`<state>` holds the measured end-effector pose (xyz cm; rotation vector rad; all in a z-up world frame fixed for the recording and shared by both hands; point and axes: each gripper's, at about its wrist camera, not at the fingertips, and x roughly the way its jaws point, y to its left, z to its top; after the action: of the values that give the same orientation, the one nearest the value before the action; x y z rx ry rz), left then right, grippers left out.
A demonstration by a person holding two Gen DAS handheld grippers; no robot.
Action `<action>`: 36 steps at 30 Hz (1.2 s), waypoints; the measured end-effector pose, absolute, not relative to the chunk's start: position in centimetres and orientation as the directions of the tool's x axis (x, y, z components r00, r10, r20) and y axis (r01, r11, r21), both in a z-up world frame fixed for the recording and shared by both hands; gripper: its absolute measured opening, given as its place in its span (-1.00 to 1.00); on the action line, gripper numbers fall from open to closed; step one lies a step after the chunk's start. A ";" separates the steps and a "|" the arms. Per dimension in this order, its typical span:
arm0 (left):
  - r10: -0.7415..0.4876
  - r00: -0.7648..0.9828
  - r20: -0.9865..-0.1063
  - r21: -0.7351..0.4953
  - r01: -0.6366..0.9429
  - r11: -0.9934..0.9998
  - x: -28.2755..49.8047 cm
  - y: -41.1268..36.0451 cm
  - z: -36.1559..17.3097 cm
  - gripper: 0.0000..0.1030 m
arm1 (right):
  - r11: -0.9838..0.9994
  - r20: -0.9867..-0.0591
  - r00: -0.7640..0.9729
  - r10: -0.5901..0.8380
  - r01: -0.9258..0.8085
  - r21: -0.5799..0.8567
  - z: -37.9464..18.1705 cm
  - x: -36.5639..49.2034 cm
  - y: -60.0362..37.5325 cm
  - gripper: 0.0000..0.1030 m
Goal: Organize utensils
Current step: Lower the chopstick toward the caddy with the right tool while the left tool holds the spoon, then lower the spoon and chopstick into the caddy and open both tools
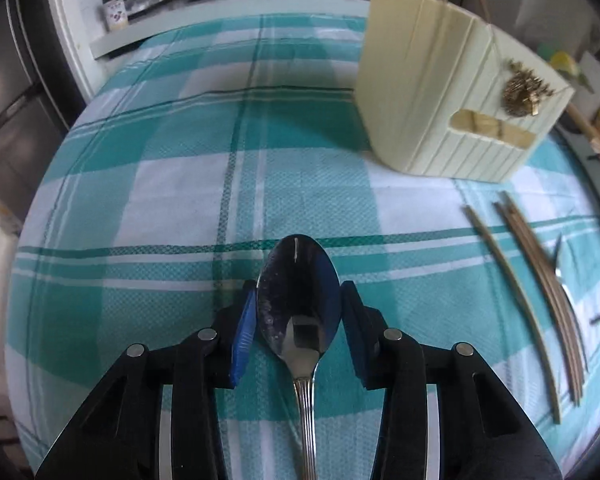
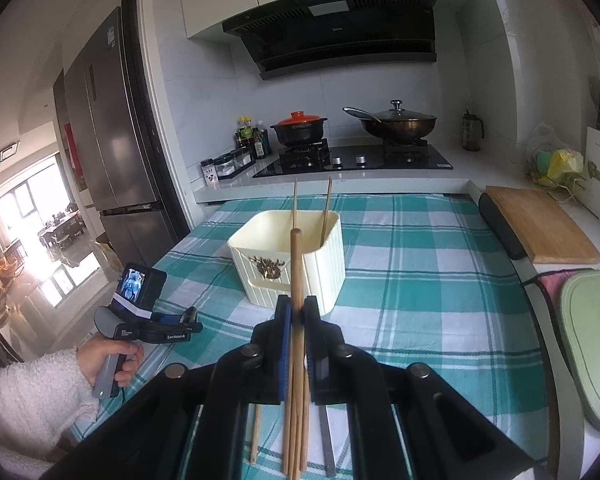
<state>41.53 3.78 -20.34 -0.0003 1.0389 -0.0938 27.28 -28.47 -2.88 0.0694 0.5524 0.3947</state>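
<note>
Here, in the left wrist view, the left hand-held gripper brackets a spoon lying on the checked tabletop; whether its pads pinch the bowl I cannot tell. In the right wrist view, the right hand-held gripper is clenched on chopsticks, aimed at the cream holder just beyond. Best to tip them upright before lowering them inside.

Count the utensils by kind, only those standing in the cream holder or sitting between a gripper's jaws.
Chopsticks: 3 (two standing in the cream holder, one in the right gripper)
Spoon: 1 (between the left gripper's jaws)
Total: 4
</note>
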 end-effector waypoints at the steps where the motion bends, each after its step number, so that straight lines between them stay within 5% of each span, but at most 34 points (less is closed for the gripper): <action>1: -0.089 0.523 -0.848 -0.053 0.083 0.995 41.0 3.9 -19.7 -0.20 | 0.923 -0.497 0.779 0.383 -0.348 0.166 -2.8 27.6 -28.4 -0.87; 14: -0.257 0.810 -0.527 -0.150 0.209 0.966 29.2 5.2 -5.7 -0.20 | 0.924 -0.477 0.793 0.380 -0.352 0.149 -1.2 27.7 -27.7 -0.87; 27: -0.356 0.803 -0.478 -0.226 0.279 0.933 32.8 5.3 0.9 -0.20 | 0.920 -0.499 0.784 0.369 -0.384 0.078 1.0 30.7 -25.1 -0.87; 36: -0.348 0.880 -0.324 -0.187 0.301 0.935 39.5 2.5 10.1 -0.20 | 0.922 -0.300 0.878 0.373 -0.386 0.017 7.8 37.5 -23.1 -0.87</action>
<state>39.53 2.54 10.06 -0.1332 0.3617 -0.3390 37.45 -23.06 7.83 -0.0443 0.3045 0.3960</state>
